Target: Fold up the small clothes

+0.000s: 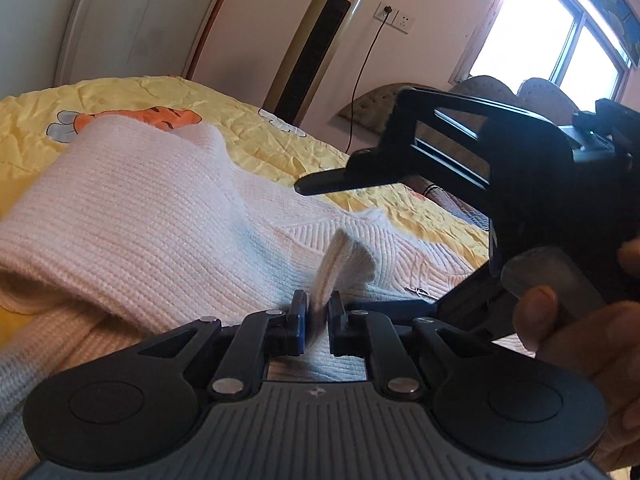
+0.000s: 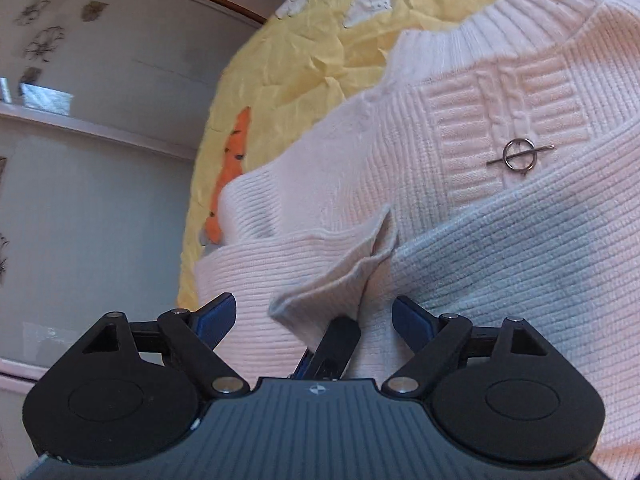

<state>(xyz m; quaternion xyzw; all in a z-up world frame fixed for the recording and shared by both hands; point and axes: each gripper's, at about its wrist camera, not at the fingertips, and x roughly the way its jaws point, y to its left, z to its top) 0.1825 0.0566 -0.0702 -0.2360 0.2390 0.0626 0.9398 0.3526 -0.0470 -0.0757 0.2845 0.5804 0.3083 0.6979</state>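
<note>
Pink sweater (image 1: 132, 216) half folded on the yellow bed cover (image 1: 256, 120).

Its cuff stands clenched in the left gripper (image 1: 318, 312), just ahead of the jaws; the right gripper (image 2: 314, 314) hangs released above the folded sleeve. Only the right view shows the collar and metal ring pin (image 2: 519, 154) beyond.

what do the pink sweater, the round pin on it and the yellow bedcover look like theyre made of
Pink sweater: soft knit yarn, matte; ribbed rows and a cable panel show.
Round pin: thin metal wire, shiny grey.
Yellow bedcover: thin woven fabric, probably cotton or synthetic; finely crinkled, printed.
</note>
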